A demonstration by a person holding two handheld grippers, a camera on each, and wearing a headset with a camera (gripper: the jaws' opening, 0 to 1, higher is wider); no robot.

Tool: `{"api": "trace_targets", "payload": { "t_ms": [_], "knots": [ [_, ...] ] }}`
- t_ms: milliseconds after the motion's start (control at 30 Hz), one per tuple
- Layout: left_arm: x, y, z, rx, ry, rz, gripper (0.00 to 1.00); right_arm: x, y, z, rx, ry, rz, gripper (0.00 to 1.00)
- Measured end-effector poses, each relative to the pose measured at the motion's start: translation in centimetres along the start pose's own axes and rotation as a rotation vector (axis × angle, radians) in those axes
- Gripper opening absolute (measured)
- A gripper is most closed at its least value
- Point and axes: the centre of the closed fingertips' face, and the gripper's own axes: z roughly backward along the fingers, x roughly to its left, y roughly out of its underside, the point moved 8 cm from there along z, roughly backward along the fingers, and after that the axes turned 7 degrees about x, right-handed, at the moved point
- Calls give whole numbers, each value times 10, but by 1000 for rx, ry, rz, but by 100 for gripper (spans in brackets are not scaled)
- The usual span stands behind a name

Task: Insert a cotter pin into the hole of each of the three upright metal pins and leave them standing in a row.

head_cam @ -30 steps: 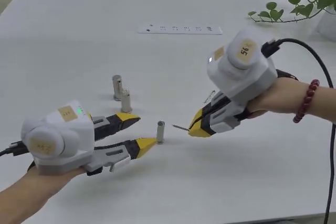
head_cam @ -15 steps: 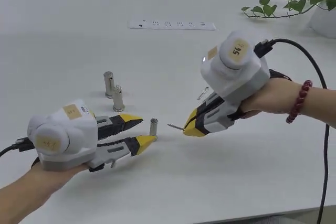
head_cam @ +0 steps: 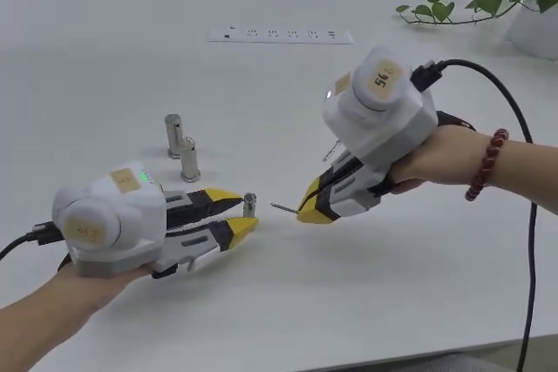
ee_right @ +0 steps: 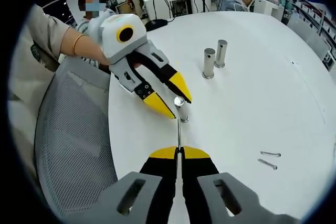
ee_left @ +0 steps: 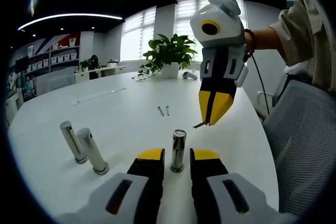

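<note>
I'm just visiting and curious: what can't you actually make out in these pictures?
- Hole in the nearest metal pin: too small to tell in any view.
- Back end of the cotter pin: hidden inside the right tool's shut jaws, in the head view and the right gripper view.
- The spare cotter pins: partly hidden behind the right tool in the head view.

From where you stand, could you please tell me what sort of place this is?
Most likely an open-plan office or meeting room: a large white table with a power strip on it, a potted plant by bright windows, and a mesh office chair beside the table.
</note>
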Motion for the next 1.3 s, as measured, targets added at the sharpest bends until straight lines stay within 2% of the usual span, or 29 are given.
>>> {"api": "trace_targets", "payload": {
  "t_ms": [500, 1300],
  "knots": [
    [-1, 1, -5, 1, 6, -2, 8, -1, -3, -4, 10, -5, -5, 3],
    [-1, 3, -6, -6, 12, -9, 7, 1, -13, -7, 17, -20, 1, 3]
  ]
}}
